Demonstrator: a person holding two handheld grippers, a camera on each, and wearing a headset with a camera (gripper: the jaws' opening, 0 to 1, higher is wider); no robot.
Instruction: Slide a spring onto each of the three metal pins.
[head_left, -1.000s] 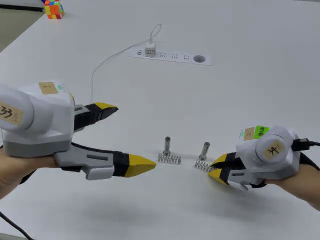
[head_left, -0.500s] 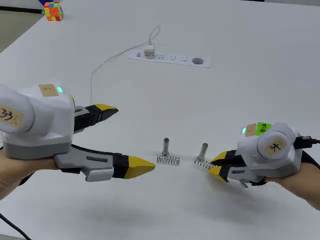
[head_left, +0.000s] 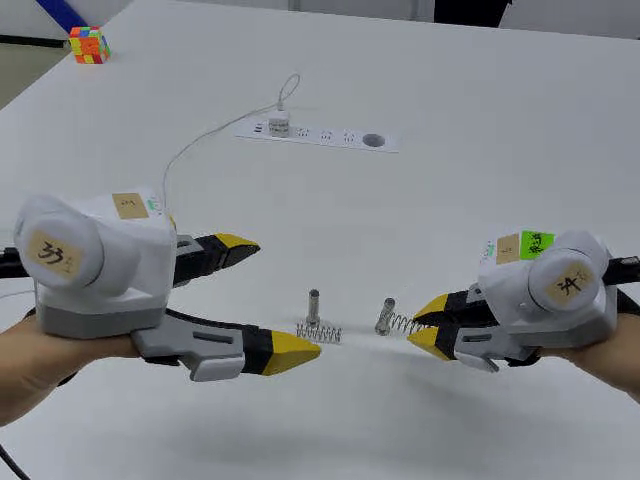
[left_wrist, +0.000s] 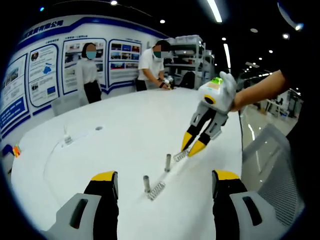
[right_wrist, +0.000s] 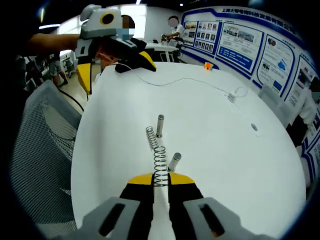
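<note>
Since the spring (head_left: 401, 322) must thread over the right pin (head_left: 384, 316), the right gripper (head_left: 428, 322) clamps one end in its jaws; the left gripper (head_left: 280, 298) hovers, jaws spread.

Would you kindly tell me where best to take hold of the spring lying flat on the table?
Probably at one end, pinching across the coils from above. The spring lies flat on the table beside the pin, so an end grip leaves its length free to slide on.
</note>
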